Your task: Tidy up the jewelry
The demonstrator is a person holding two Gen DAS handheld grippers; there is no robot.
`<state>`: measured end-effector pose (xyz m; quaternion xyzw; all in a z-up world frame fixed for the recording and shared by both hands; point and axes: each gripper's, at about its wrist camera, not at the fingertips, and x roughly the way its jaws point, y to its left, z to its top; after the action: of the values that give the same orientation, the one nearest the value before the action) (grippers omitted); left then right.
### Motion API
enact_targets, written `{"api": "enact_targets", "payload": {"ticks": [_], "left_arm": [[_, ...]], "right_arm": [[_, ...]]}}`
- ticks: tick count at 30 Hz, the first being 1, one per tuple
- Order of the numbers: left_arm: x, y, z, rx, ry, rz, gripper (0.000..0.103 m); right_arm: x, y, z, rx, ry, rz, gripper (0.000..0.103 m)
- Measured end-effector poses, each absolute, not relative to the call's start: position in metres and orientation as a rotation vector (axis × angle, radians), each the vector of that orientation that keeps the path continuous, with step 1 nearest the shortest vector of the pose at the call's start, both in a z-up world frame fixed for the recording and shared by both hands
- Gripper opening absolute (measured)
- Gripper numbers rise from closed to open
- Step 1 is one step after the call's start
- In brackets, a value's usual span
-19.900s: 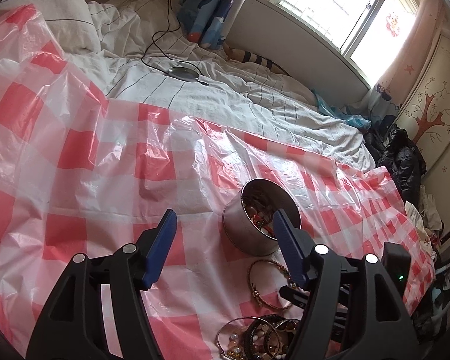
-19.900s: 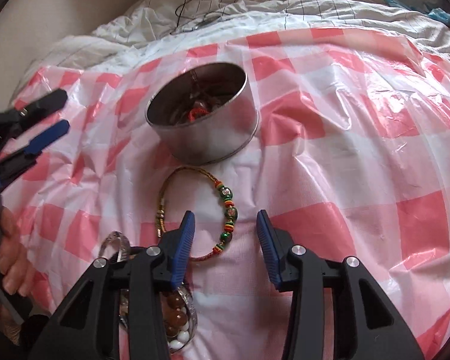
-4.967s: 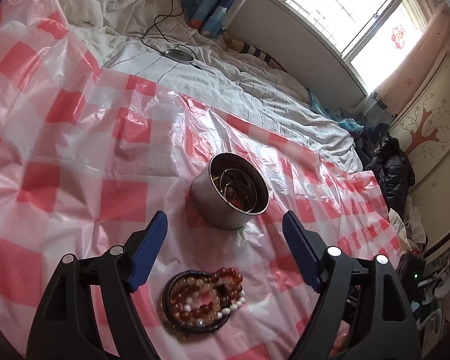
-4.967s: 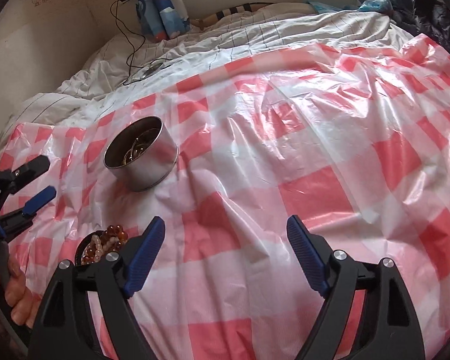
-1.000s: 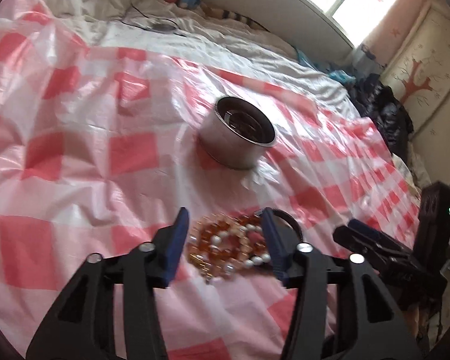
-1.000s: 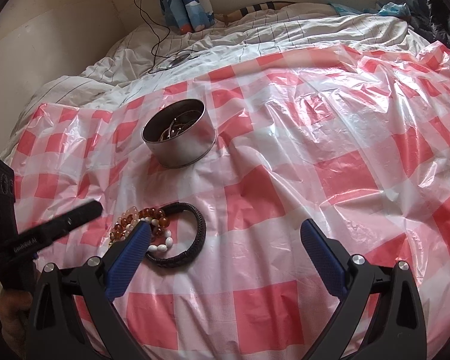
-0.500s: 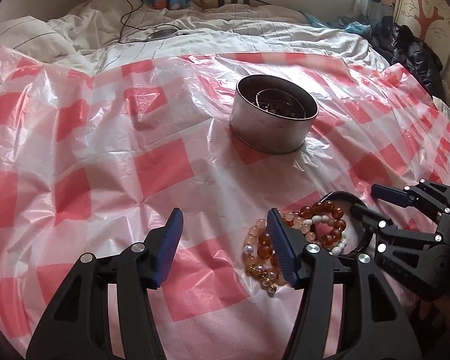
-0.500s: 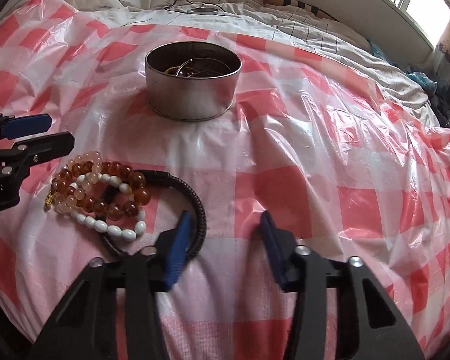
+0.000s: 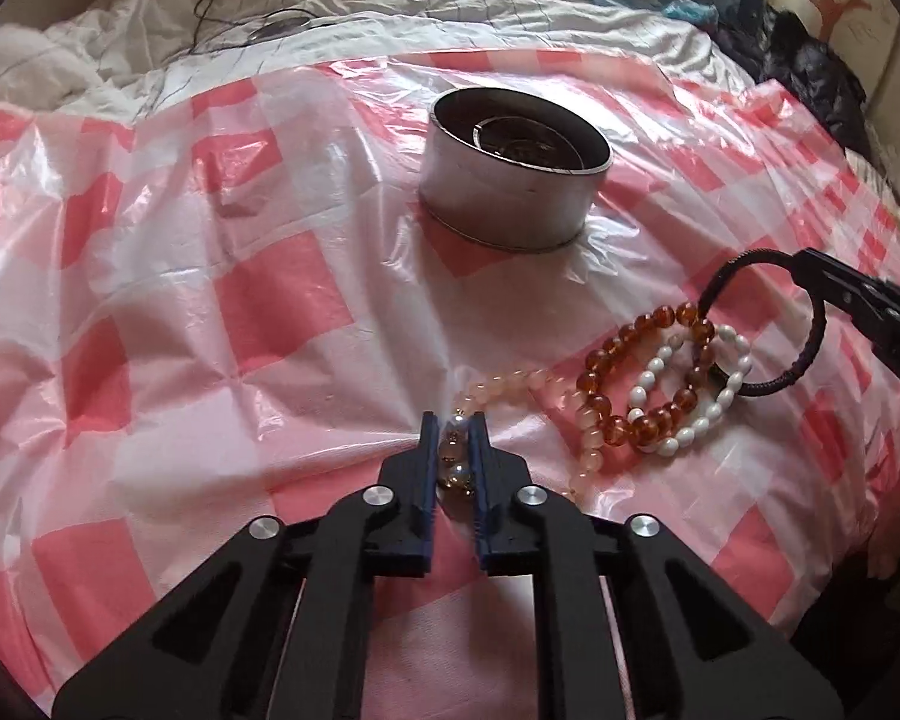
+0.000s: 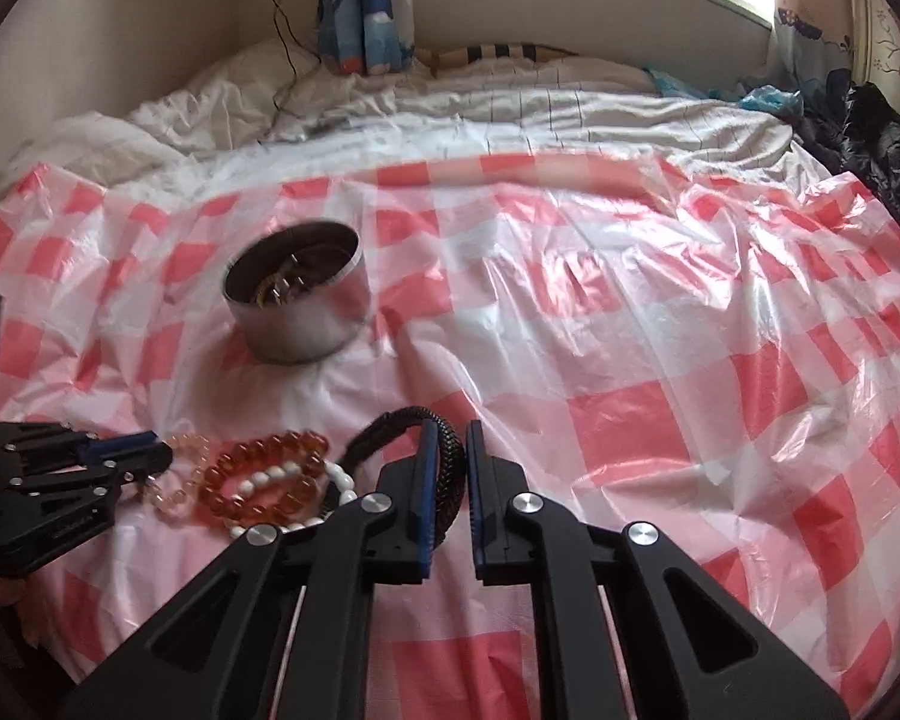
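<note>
Beads of the pale pink bracelet point(image 9: 513, 383) were clamped by the just-closed left claw point(image 9: 455, 429). The black braided bracelet point(image 10: 444, 462) was pinched by the just-closed right claw point(image 10: 448, 441).

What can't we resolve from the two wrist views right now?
- Metal tin contents: both views, dark interior, wall hides most; right view blurred.
- Pale bead bracelet: left view, left tongs cover the gripped part.
- Black braided bracelet: right view, right tongs hide its near arc.
</note>
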<state>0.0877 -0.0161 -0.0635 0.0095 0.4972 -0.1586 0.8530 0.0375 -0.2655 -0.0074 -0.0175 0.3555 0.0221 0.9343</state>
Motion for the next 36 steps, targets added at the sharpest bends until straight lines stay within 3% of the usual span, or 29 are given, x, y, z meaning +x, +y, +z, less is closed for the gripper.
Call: {"api": "enact_targets", "payload": {"ticks": [2, 12, 25, 30, 32, 33, 34, 36], "left_arm": [[0.087, -0.005, -0.057, -0.016, 1.014, -0.309, 0.007], [0.089, 0.005, -0.063, 0.0, 1.039, -0.273, 0.007], [0.073, 0.019, -0.024, -0.171, 0.87, -0.388, 0.007], [0.074, 0.01, -0.025, -0.149, 0.877, -0.391, 0.007], [0.075, 0.007, -0.027, -0.139, 0.889, -0.39, 0.007], [0.076, 0.006, -0.028, -0.135, 0.892, -0.388, 0.007], [0.076, 0.005, -0.028, -0.133, 0.895, -0.388, 0.007], [0.077, 0.004, -0.029, -0.132, 0.9, -0.391, 0.007]], "right_arm": [[0.028, -0.266, 0.004, -0.042, 0.659, 0.036, 0.011], [0.046, -0.296, -0.022, 0.118, 0.809, 0.018, 0.01], [0.031, -0.297, 0.001, 0.164, 0.686, 0.098, 0.009], [0.039, -0.304, -0.007, 0.199, 0.74, 0.093, 0.01], [0.048, -0.308, -0.02, 0.23, 0.813, 0.082, 0.028], [0.049, -0.31, -0.025, 0.235, 0.835, 0.063, 0.059], [0.05, -0.311, -0.028, 0.228, 0.848, 0.046, 0.069], [0.053, -0.31, -0.035, 0.2, 0.882, 0.003, 0.069]]}}
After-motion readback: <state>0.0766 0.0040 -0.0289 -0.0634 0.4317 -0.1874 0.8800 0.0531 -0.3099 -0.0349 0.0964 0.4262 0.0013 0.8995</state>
